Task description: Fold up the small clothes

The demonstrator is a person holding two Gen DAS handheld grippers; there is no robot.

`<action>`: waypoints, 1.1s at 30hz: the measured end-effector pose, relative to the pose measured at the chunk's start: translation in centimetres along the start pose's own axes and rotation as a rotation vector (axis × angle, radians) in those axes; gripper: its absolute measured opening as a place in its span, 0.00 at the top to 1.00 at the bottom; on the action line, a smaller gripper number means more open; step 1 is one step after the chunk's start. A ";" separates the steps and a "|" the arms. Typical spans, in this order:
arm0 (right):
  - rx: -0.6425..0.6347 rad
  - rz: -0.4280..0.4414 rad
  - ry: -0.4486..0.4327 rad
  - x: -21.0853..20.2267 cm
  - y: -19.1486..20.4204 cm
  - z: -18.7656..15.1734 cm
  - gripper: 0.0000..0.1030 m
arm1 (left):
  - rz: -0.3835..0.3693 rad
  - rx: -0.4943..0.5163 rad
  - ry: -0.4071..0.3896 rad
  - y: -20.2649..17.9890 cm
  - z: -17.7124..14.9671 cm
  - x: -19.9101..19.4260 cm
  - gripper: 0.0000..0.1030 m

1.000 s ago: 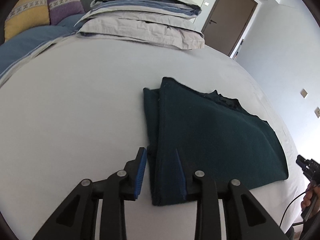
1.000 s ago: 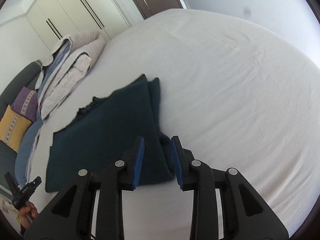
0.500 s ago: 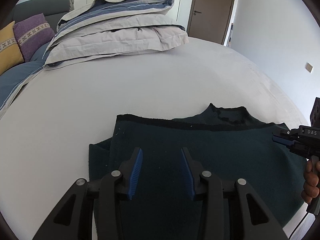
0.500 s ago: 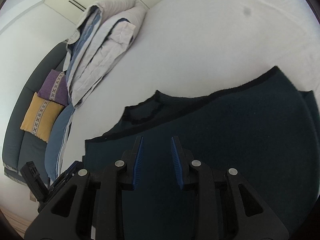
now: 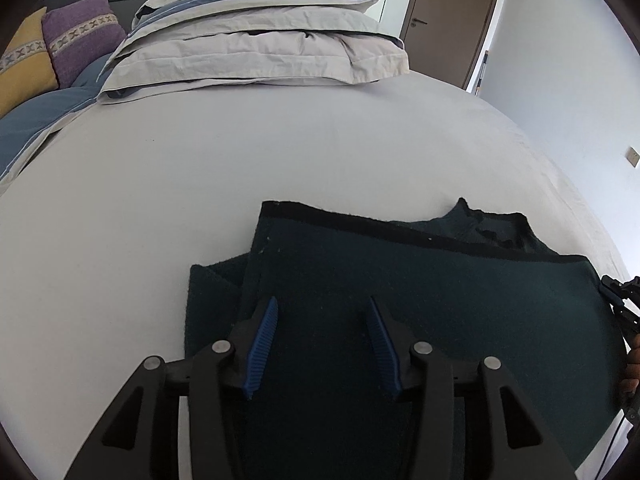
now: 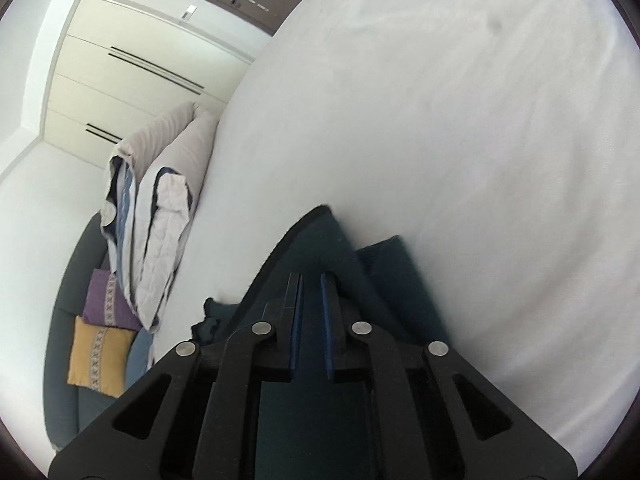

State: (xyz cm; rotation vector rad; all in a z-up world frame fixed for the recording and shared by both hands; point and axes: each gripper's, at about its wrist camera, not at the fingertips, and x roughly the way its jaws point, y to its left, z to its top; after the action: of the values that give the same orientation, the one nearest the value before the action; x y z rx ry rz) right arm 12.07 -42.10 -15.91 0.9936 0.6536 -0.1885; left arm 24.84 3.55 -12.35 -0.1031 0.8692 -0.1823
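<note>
A dark green folded garment (image 5: pixel 460 300) lies on the white bed sheet (image 5: pixel 200 152), its black-trimmed edge turned away from me. My left gripper (image 5: pixel 323 300) hovers over the garment's left part. Its jaws are opening and no cloth is between the blue pads. My right gripper (image 5: pixel 618 296) shows at the garment's right edge, with a hand (image 5: pixel 632 364) behind it. In the right wrist view the right gripper (image 6: pixel 311 276) is rolled sideways. Its jaws are closing and stand almost together, with the garment (image 6: pixel 320 240) between the pads.
Stacked grey and blue bedding (image 5: pixel 256 40) lies at the far side of the bed. Purple (image 5: pixel 80 36) and yellow (image 5: pixel 20 64) cushions lean on a grey sofa at the far left. A brown door (image 5: pixel 452 20) and white wardrobes (image 6: pixel 120 80) stand beyond.
My left gripper moved from the garment's left edge to above it and its jaws widened. My right gripper swung to the garment's edge, rolled, and its jaws narrowed.
</note>
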 end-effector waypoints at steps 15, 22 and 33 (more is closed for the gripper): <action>-0.187 0.259 0.429 0.3 6.6 -18.5 0.86 | -0.074 0.125 0.059 -5.2 -8.4 -5.1 0.46; -0.018 0.157 0.215 -5.0 -0.6 -13.4 0.87 | -0.070 0.143 0.055 -4.9 -8.7 -5.0 0.46; -0.117 0.178 0.181 -9.6 2.1 -13.0 0.77 | -0.065 0.158 0.049 -5.0 -8.9 -4.7 0.45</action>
State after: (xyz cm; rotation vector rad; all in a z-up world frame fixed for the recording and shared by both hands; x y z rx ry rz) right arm -0.22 -31.60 -13.61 0.9570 0.7284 0.0963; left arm 14.48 -0.55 -13.68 0.0205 0.8978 -0.3140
